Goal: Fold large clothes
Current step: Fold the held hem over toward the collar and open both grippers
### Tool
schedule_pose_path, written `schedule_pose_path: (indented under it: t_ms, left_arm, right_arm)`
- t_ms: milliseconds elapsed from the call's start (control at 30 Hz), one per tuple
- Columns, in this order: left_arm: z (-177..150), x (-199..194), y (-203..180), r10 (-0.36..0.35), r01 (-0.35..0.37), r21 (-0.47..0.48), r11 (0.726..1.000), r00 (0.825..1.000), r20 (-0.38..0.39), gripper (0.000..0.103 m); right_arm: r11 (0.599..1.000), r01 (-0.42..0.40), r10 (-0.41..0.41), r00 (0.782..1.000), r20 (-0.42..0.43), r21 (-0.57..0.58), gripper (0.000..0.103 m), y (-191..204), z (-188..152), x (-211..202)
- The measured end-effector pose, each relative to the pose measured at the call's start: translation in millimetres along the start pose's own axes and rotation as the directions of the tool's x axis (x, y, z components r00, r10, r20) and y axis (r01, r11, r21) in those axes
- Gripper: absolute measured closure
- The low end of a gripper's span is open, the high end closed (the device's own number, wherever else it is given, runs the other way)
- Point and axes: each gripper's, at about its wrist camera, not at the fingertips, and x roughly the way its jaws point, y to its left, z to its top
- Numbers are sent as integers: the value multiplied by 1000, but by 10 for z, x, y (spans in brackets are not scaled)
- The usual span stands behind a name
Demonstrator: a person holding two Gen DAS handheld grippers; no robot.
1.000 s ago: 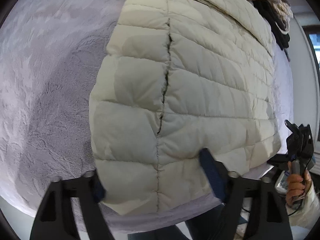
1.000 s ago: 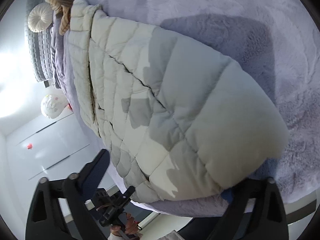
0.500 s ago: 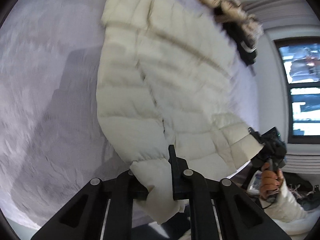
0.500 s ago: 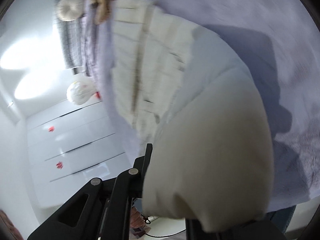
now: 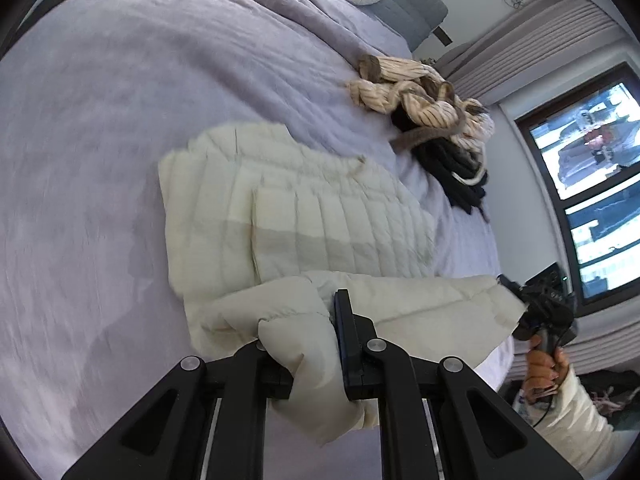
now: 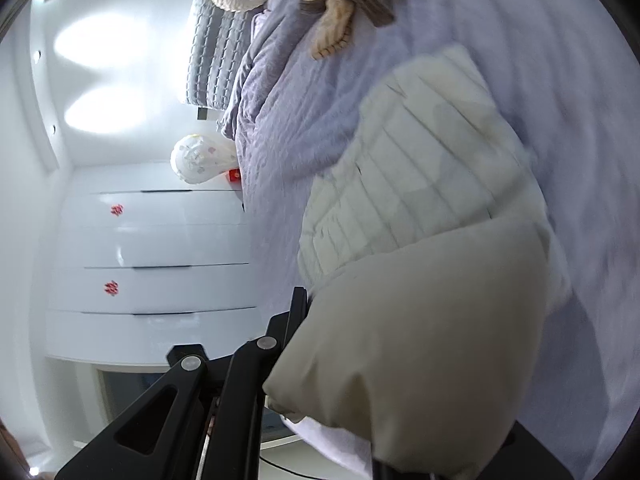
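1. The bed, under a lilac cover, fills most of both views; the room's window sits at the right edge of the left wrist view.
2. The cream puffer jacket lies in the middle of the bed, its near hem raised off the cover toward the bottom of the frame.
3. A heap of other clothes waits at the upper right, apart from the jacket.
4. The left tongs are clenched on one hem corner at bottom centre; the right tongs, at the lower right, grasp the other corner.
5. In my judgement the hem-to-collar fold is in hand. Next, both corners need carrying evenly over toward the collar and laying flat.
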Motion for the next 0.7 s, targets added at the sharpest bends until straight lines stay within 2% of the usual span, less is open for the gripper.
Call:
schedule_pose_path:
  t_ms: [200, 433, 500, 600, 667, 700]
  left_arm:
    - [437, 398, 145, 59, -59, 9, 998, 998, 35, 88]
    - [709, 980, 490, 182, -182, -27, 983, 983, -1, 88]
    - [746, 1063, 527, 204, -204, -25, 979, 979, -6, 80]
    - [798, 1102, 549, 229, -229, -18, 973, 973, 8, 63]
    - [821, 1060, 546, 252, -251, -24, 968, 967, 26, 22]
    - [823, 1012, 530, 275, -274, -23, 961, 961, 43, 19]
  right_arm:
    - [997, 60, -60, 998, -1, -41, 93, 52, 627, 453]
    - [988, 128, -131, 991, -30, -80, 93, -189, 983, 842]
    - [985, 146, -149, 988, -29, -92, 90, -230, 1062, 934]
    - [981, 170, -172, 985, -15, -95, 89, -305, 1129, 995]
    - [981, 172, -174, 985, -7, -86, 89, -327, 1172, 1018]
    - [981, 174, -175, 984, -4, -85, 89, -322, 1183, 1029]
